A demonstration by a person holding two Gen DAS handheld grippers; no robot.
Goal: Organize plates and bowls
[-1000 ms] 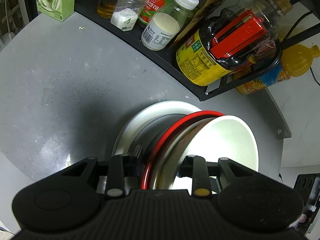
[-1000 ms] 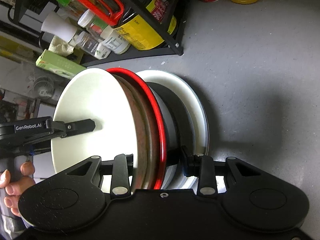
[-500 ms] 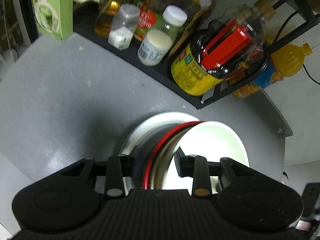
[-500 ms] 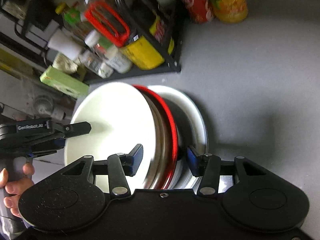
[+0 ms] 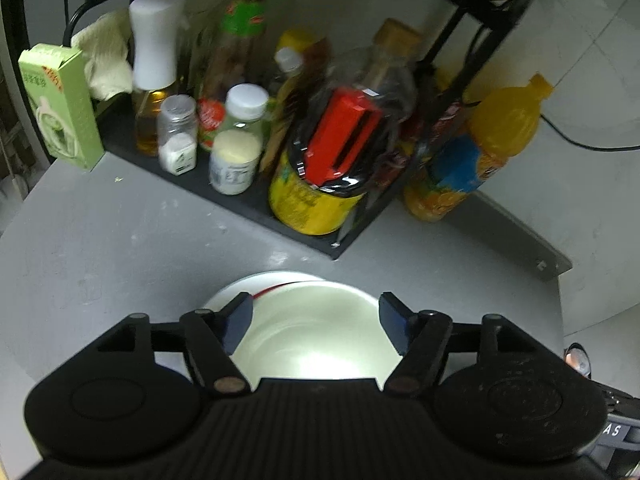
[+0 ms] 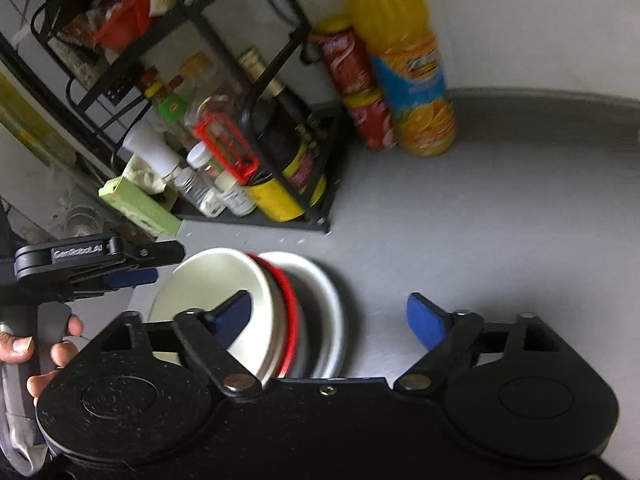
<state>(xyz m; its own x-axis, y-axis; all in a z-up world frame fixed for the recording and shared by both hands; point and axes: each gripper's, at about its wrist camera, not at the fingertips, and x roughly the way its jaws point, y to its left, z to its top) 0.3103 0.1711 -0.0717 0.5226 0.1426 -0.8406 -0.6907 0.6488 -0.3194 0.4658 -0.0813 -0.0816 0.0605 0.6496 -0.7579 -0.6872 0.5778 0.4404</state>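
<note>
Stack of bowls and plates: set on grey counter; left gripper and right gripper now spread, having released it—stacking apparently complete.

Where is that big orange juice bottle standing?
The orange juice bottle stands on the grey counter by the wall, beside two stacked red cans, just right of the black rack in both views.
</note>
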